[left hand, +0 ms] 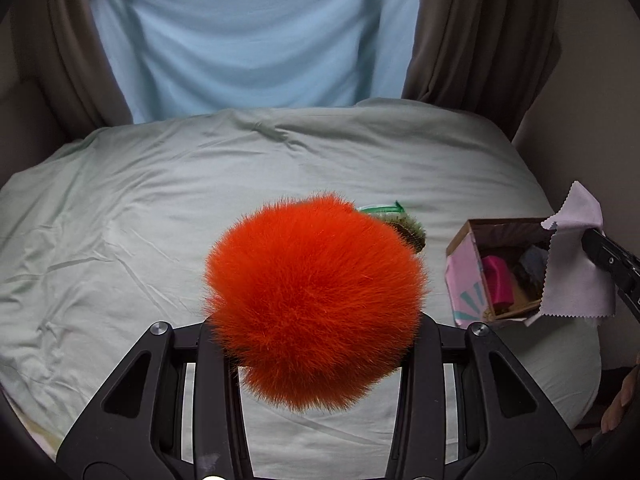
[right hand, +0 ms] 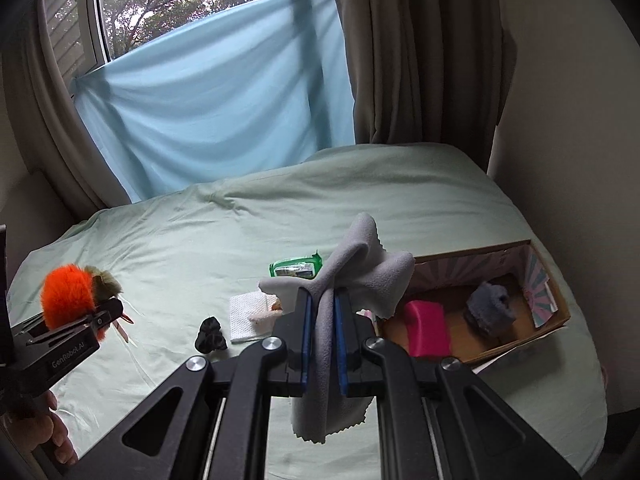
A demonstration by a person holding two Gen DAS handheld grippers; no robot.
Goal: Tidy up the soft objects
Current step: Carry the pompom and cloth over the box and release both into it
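Left wrist view: the left gripper [left hand: 316, 320] is clamped on an orange pompom [left hand: 316, 300] held above the bed [left hand: 120, 220], with the cardboard box [left hand: 464, 276] at right. Right wrist view: the right gripper [right hand: 322, 312] is closed on a grey cloth [right hand: 360, 272], near the box [right hand: 556, 300] containing a pink block [right hand: 426, 328] and grey fluffy item [right hand: 490, 308].

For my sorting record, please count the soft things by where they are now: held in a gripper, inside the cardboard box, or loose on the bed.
Held in a gripper: 2 (fluffy orange pompom, grey microfibre cloth)
Inside the cardboard box: 2 (pink foam block, grey furry piece)
Loose on the bed: 3 (green wipes pack, white pad, black scrunchie)
Total: 7
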